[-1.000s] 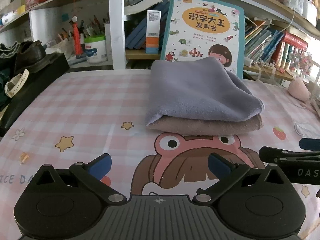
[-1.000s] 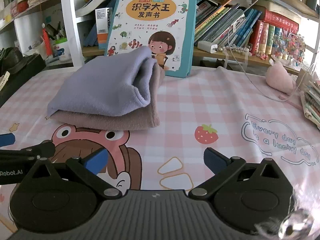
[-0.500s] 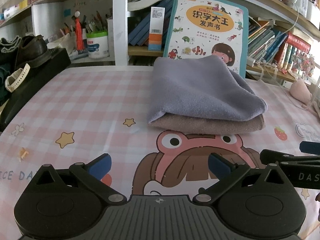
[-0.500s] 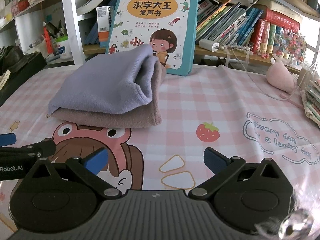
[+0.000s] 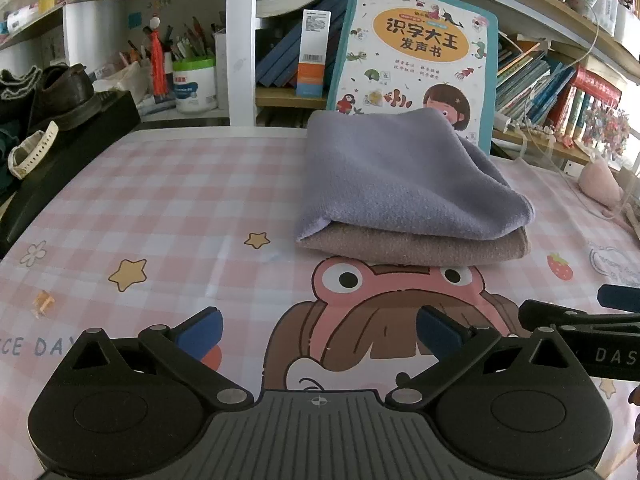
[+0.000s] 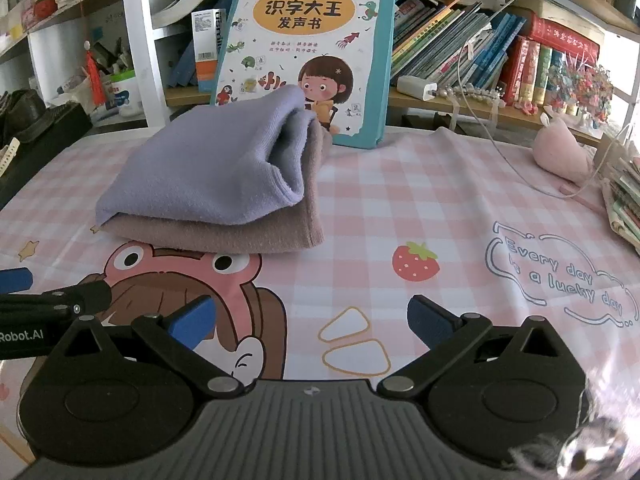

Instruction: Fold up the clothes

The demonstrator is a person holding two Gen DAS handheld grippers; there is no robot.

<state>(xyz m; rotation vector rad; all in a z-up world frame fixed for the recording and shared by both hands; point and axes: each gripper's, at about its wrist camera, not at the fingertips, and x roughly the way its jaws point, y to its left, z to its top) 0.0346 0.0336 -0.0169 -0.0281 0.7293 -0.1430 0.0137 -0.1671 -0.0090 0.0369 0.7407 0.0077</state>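
Bright daylight enters from the right, sharp centrally, with fisheye bending at the edges.

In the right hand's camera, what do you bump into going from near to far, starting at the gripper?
right gripper → white triangle shapes on the tablecloth → pink frog cartoon → brown folded cloth → purple folded cloth on top → big picture book standing against the shelf.

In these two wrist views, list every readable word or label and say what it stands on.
"识字大王 发声书": cover of the picture book standing behind the folded cloths.
"Every day is a lucky day": tablecloth.
"CE DA", cut off: tablecloth, left wrist view.
"Robot.AI": left gripper, seen from the right.
"DAS", cut off: right gripper, seen from the left.
Book spines, box and tub labels: too small to read.
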